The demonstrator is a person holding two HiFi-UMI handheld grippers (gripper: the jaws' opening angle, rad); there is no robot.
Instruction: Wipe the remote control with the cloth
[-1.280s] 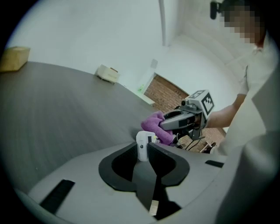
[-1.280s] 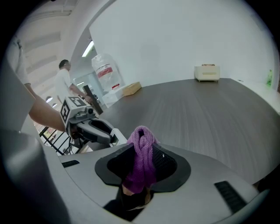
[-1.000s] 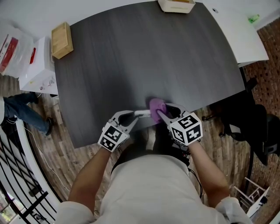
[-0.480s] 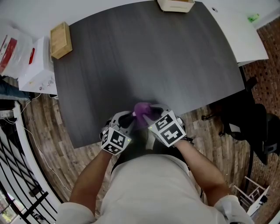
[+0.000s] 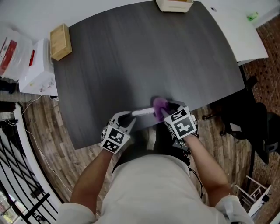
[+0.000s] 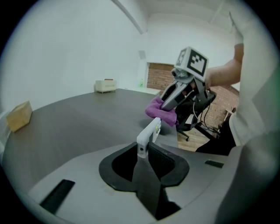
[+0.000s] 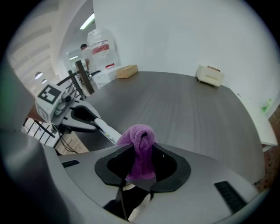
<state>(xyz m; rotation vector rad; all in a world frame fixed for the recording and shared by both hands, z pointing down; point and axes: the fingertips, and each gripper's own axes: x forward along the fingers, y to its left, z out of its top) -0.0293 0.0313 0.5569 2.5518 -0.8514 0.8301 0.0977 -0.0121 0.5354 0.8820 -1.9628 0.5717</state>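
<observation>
At the near edge of the dark table [image 5: 144,52], the left gripper [image 5: 131,116] clamps one end of the white remote control [image 5: 143,112]. Its long axis runs right to the purple cloth [image 5: 160,105] pinched in the right gripper [image 5: 164,111]. The next stroke likely runs leftward along it.

dark table [image 5: 131,57] bears a wooden box [image 5: 61,40] and a cream box [image 5: 175,5], well apart.

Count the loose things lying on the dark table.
2: a wooden box at the far left corner, a cream object at the far edge. Nothing else shows.
</observation>
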